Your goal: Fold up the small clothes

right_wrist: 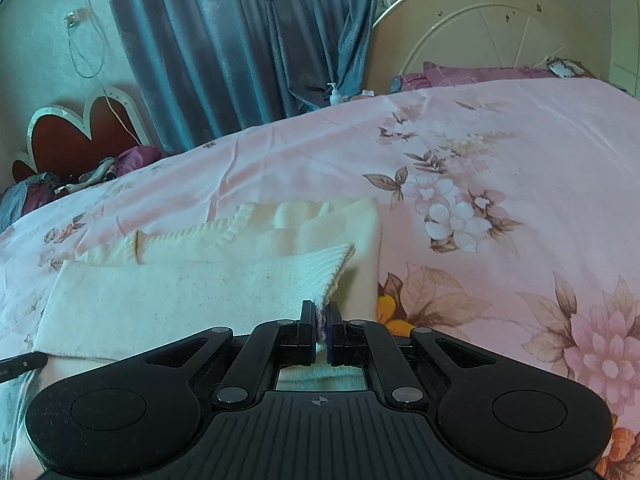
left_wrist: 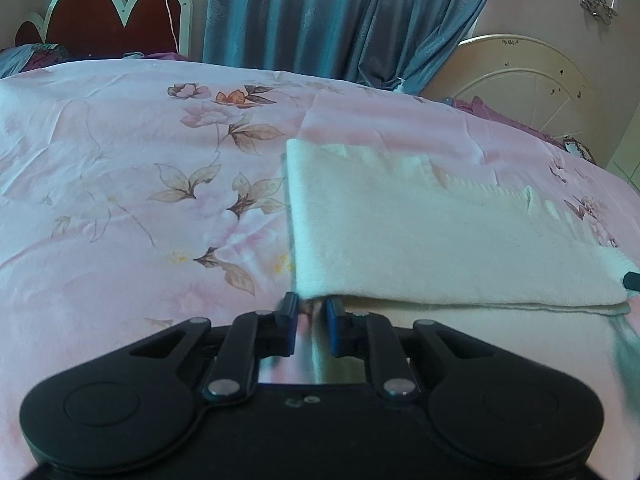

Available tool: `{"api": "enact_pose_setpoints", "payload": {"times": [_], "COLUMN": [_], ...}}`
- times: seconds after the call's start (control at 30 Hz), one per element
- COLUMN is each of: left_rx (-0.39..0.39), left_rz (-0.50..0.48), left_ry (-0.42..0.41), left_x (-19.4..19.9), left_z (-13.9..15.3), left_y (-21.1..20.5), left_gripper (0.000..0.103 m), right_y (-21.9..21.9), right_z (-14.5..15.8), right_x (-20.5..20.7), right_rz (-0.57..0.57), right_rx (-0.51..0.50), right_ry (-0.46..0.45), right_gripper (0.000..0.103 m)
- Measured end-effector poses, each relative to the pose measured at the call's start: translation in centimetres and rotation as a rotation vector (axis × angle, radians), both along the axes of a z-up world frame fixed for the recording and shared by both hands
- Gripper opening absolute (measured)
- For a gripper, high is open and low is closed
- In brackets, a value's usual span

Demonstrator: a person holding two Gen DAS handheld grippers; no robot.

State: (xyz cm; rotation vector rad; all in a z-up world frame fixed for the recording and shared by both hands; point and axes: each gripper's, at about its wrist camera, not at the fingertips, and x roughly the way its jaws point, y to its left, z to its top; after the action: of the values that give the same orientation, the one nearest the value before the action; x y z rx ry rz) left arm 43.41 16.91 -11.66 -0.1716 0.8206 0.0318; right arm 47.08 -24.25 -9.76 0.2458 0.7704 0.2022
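A cream knitted sweater lies on the pink floral bedspread, partly folded over itself. My left gripper is nearly closed on the near left corner of its folded upper layer, slightly lifted. In the right wrist view the sweater fills the left centre, with a ribbed cuff or hem rising to my right gripper, which is shut on that ribbed edge. The tip of the right gripper shows at the left view's right edge.
The bedspread spreads wide around the sweater. Blue curtains hang behind the bed. A red scalloped headboard and a cream arched headboard stand at the far side, with crumpled purple bedding near them.
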Motion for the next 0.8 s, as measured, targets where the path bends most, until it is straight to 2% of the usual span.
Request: {"api": "enact_pose_setpoints", "payload": {"times": [0.5, 0.6, 0.67, 0.7, 0.73, 0.8], "left_rx": [0.011, 0.025, 0.018, 0.050, 0.082, 0.112], "left_rz": [-0.021, -0.056, -0.039, -0.035, -0.043, -0.085], "left_ry": [0.012, 0.024, -0.003, -0.061, -0.097, -0.128], "left_x": [0.2, 0.2, -0.7, -1.8, -2.3, -2.2], "left_z": [-0.1, 0.1, 1.3, 2.4, 3.1, 4.0], "left_y": [0.0, 0.1, 0.7, 0.6, 0.3, -1.0], "left_gripper": [0.015, 0.017, 0.033, 0.036, 0.045, 0.049], "right_y": [0.2, 0.2, 0.1, 0.2, 0.2, 1.1], "right_z": [-1.5, -1.9, -0.7, 0.3, 1.2, 1.7], "right_x": [-0.2, -0.1, -0.7, -1.3, -1.8, -1.6], "right_rz": [-0.018, -0.018, -0.058, -0.074, -0.066, -0.017], "right_rx": [-0.020, -0.040, -0.084, -0.113, -0.111, -0.084], "right_ry": [0.060, 0.089, 0.061, 0.012, -0.035, -0.045], "right_gripper": [0.003, 0.004, 0.004, 0.004, 0.004, 0.004]}}
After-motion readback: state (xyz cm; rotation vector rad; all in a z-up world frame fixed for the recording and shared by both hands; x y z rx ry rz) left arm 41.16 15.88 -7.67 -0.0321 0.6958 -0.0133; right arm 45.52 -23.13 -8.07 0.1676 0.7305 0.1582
